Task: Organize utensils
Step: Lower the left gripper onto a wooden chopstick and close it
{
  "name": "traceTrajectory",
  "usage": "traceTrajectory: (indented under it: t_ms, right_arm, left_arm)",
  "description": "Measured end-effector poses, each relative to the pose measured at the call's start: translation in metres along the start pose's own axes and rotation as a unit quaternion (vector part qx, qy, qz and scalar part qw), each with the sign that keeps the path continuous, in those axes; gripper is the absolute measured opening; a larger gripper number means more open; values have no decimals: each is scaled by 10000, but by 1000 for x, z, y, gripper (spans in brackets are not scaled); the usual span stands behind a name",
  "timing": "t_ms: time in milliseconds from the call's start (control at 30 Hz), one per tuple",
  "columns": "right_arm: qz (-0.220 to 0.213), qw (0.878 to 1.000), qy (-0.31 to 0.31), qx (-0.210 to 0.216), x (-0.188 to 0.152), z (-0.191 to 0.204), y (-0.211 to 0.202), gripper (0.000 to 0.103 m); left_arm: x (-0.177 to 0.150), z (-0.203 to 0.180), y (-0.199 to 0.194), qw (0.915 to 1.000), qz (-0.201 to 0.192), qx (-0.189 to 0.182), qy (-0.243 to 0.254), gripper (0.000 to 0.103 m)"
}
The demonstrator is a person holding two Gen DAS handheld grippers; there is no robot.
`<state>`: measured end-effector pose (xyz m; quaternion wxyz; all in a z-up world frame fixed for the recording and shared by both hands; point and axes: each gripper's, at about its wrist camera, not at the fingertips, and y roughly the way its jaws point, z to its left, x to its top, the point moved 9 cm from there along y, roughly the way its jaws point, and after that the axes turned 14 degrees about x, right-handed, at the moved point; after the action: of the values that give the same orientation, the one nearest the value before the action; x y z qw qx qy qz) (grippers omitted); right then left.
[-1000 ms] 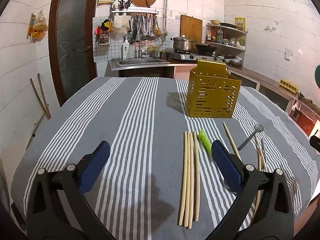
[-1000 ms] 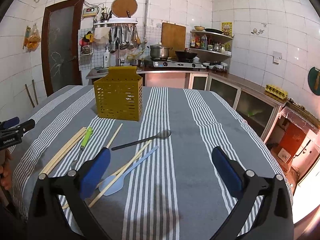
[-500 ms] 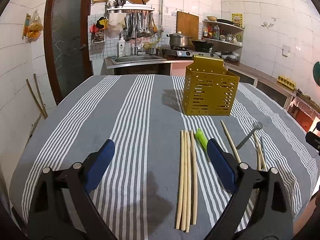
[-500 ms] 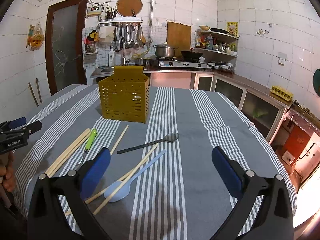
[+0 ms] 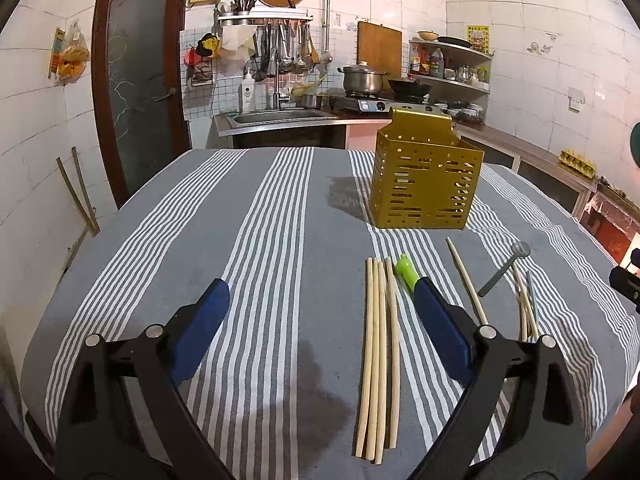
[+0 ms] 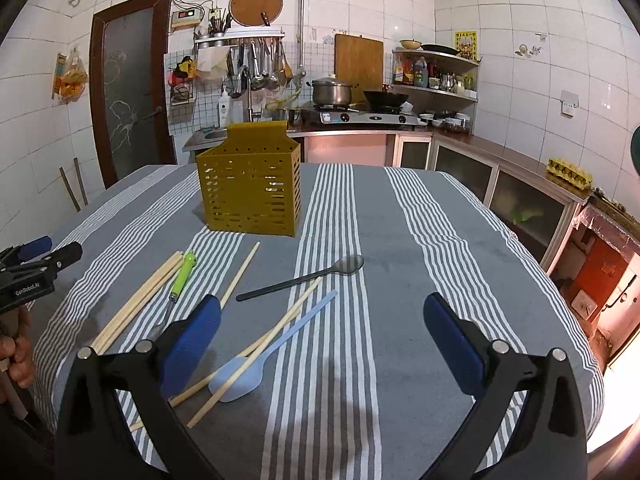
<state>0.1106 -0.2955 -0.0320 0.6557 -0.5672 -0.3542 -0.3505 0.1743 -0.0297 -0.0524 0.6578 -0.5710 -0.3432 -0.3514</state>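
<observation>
A yellow perforated utensil holder [image 5: 425, 184] stands upright on the striped tablecloth; it also shows in the right wrist view [image 6: 250, 194]. A bundle of pale chopsticks [image 5: 378, 354] lies before my left gripper [image 5: 322, 324], which is open and empty above the cloth. A green-handled utensil [image 5: 407, 272] lies beside the bundle. In the right wrist view a black-handled spoon [image 6: 304, 278], a light blue spatula [image 6: 276, 350], loose chopsticks [image 6: 256, 344] and the green-handled utensil [image 6: 182, 274] lie on the cloth. My right gripper [image 6: 320, 338] is open and empty above them.
The table [image 6: 440, 240] is round with edges falling away on all sides. A kitchen counter with sink [image 5: 280, 116] and stove [image 6: 360, 116] stands behind. A dark door [image 5: 140, 80] is at the back left. The left gripper's body [image 6: 28, 276] shows at the right wrist view's left edge.
Both grippers have drawn slightly nearer the table and the holder; the views tilted a little. Jaws stayed open and no utensil moved.
</observation>
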Motion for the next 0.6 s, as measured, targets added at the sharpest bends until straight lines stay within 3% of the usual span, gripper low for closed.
traceTrajectory:
  t_ms: [333,433,600]
  right_arm:
    - [112,9999,-42,37,6,1,21,99]
    - [215,9997,-11,79,6,1,35,98]
    - [425,9989,39,190,5,1,58,86]
  left_arm:
    - [-2,-7,17,9996,219,-194,-63,90]
    - [2,-13,28,9995,281,-156,53,85]
    - [3,-21,50,9982,523,-236,191,80]
